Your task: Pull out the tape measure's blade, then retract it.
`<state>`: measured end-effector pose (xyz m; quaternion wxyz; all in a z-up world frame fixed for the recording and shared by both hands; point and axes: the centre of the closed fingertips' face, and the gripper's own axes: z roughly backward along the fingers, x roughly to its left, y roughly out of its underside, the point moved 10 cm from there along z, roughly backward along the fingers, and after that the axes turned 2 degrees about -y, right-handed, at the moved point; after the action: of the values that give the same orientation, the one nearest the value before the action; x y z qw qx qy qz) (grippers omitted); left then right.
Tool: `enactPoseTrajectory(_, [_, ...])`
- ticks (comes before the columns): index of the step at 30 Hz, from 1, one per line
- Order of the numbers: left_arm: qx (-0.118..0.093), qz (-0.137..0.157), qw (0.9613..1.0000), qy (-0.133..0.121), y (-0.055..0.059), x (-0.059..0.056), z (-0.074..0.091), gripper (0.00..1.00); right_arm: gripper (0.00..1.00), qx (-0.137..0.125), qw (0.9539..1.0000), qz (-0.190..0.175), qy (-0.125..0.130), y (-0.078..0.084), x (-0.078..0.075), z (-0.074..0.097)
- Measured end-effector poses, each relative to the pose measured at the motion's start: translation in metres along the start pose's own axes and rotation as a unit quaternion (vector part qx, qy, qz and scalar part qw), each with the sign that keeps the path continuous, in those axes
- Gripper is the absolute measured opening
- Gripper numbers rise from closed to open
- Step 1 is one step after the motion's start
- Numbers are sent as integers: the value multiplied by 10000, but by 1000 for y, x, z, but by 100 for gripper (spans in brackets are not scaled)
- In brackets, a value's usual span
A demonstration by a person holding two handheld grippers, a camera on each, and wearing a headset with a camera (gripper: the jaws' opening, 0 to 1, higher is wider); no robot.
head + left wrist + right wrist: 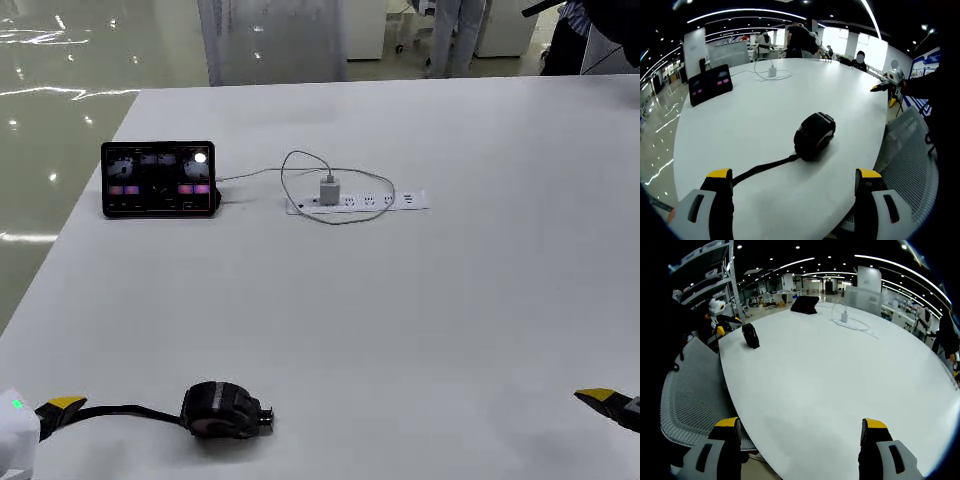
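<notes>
A black tape measure (pixel 222 410) lies on the white table (pixel 380 300) near its front edge, with a black strap trailing left from it. My left gripper (pixel 45 415) sits at the bottom left, just beyond the strap's end, its jaws open and empty. In the left gripper view the tape measure (pixel 813 135) rests ahead of the left gripper (pixel 792 192), the strap running back between the yellow-tipped fingers (pixel 720 175). My right gripper (pixel 605 402) is at the bottom right edge, far from the tape measure (pixel 750 335), and the right gripper (pixel 800 437) is open over bare table.
A tablet (pixel 158 179) with a lit screen stands at the back left. A white power strip (pixel 365 201) with a charger (pixel 329 189) and looped cable lies mid-table. A mesh chair (pixel 690 390) stands by the table's near edge. People stand beyond the far edge.
</notes>
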<state>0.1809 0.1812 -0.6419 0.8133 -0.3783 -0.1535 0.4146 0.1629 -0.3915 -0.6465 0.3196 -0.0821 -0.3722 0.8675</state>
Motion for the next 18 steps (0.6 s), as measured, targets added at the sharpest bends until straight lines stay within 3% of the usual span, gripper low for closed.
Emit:
enactPoseTrajectory(8, [-3, 1, 10000, -4, -2, 3, 0, 99, 99, 96, 9999, 32, -32, 2, 1, 2])
enactPoseTrajectory(18, [75, 7, 9999, 74, -2, 1, 0, 96, 99, 27, 10000, 15, 32, 3, -2, 3])
